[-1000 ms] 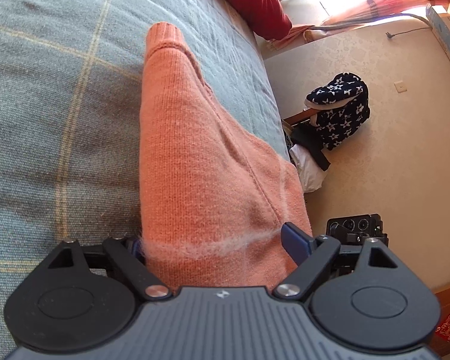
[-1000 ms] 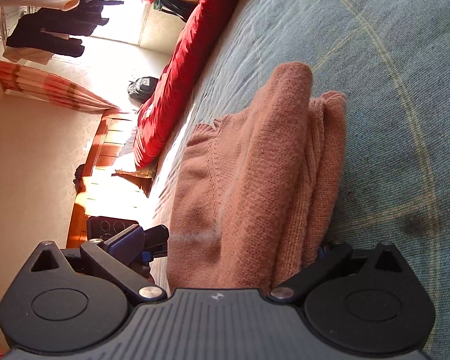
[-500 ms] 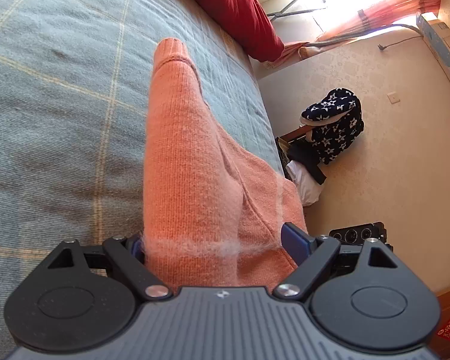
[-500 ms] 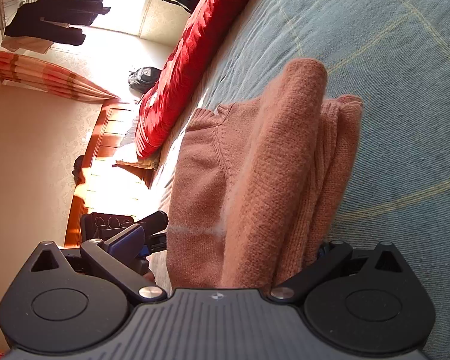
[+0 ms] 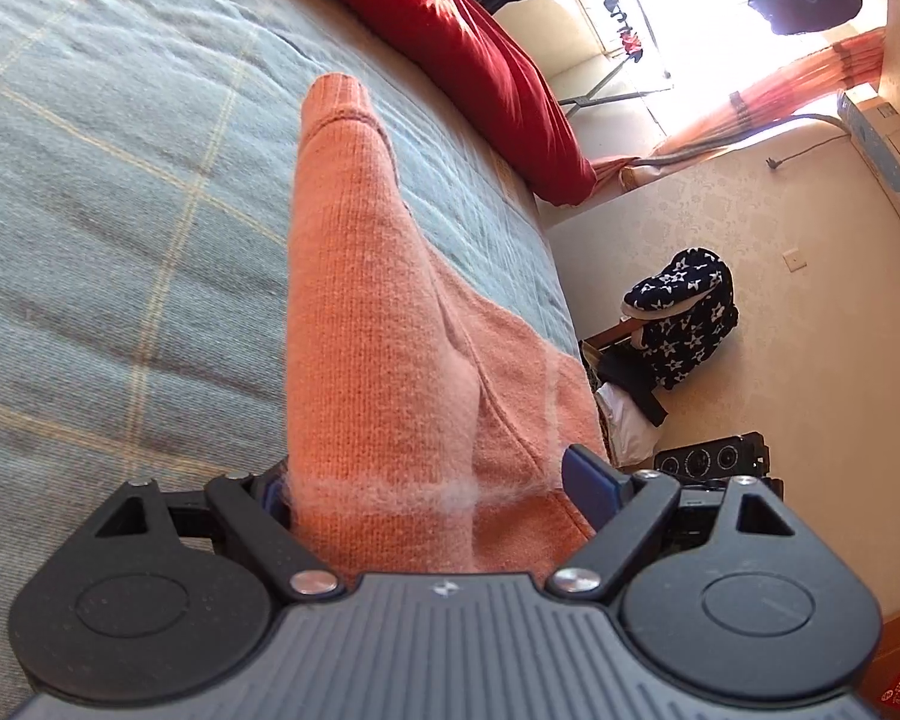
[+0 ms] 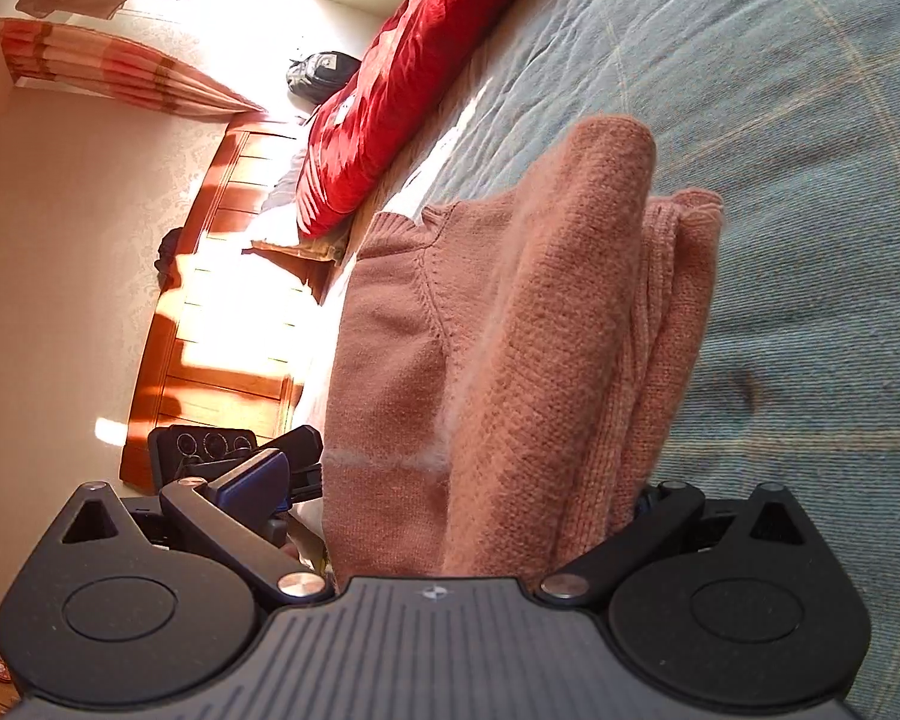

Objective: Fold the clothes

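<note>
**Folded sweater carried between both grippers**

My left gripper (image 5: 432, 480) has its jaws spread wide around one end of the folded orange sweater (image 5: 378, 360), knit filling the gap; it seems pinched, though the pads are mostly hidden. My right gripper (image 6: 462, 492) clasps the other end the same way. The sweater hangs over the blue-green checked bedspread (image 5: 120, 210), near the red quilt (image 6: 390, 90).

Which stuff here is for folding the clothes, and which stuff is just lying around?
For the job:
- orange sweater, folded thick
- left gripper and right gripper, each holding the sweater
- bed cover underneath

Just lying around:
- red quilt
- starry jacket
- curtain
- backpack
</note>
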Motion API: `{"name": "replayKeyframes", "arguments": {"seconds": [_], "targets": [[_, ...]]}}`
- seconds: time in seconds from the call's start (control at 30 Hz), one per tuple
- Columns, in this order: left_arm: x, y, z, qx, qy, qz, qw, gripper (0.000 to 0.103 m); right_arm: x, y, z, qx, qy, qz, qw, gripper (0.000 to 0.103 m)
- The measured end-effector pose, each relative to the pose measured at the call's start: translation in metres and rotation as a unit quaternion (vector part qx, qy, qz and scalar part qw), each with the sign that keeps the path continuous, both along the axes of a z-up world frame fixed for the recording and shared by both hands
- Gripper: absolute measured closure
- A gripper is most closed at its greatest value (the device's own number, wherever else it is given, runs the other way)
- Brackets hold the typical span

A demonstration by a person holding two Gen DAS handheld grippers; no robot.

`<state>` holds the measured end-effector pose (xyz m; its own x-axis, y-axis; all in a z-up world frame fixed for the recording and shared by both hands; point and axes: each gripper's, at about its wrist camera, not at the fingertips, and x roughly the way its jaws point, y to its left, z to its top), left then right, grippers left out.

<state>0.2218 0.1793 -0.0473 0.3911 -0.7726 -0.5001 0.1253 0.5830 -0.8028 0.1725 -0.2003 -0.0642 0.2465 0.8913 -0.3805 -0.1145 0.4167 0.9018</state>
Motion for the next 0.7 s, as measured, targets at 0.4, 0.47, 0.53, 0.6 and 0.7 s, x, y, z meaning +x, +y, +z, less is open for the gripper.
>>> {"name": "replayKeyframes", "arguments": {"seconds": [0.4,0.47,0.53,0.6,0.7], "targets": [[-0.025,0.091,0.001,0.003,-0.010,0.067,0.9977,0.017,0.023,0.113,0.010,0.003,-0.004,0.062,0.998,0.000],[-0.027,0.107,0.001,0.005,-0.012,0.076,0.9970,0.017,0.026,0.132,0.011,0.004,-0.005,0.072,0.997,0.000],[-0.029,0.126,0.001,0.006,-0.012,0.085,0.9963,0.017,0.031,0.151,0.011,0.007,-0.004,0.080,0.997,0.000],[-0.030,0.145,0.001,0.007,-0.013,0.096,0.9953,0.017,0.035,0.170,0.010,0.010,-0.003,0.089,0.996,0.000],[-0.032,0.175,0.002,0.008,-0.014,0.112,0.9936,0.017,0.042,0.198,0.007,0.013,-0.003,0.102,0.995,0.000]]}}
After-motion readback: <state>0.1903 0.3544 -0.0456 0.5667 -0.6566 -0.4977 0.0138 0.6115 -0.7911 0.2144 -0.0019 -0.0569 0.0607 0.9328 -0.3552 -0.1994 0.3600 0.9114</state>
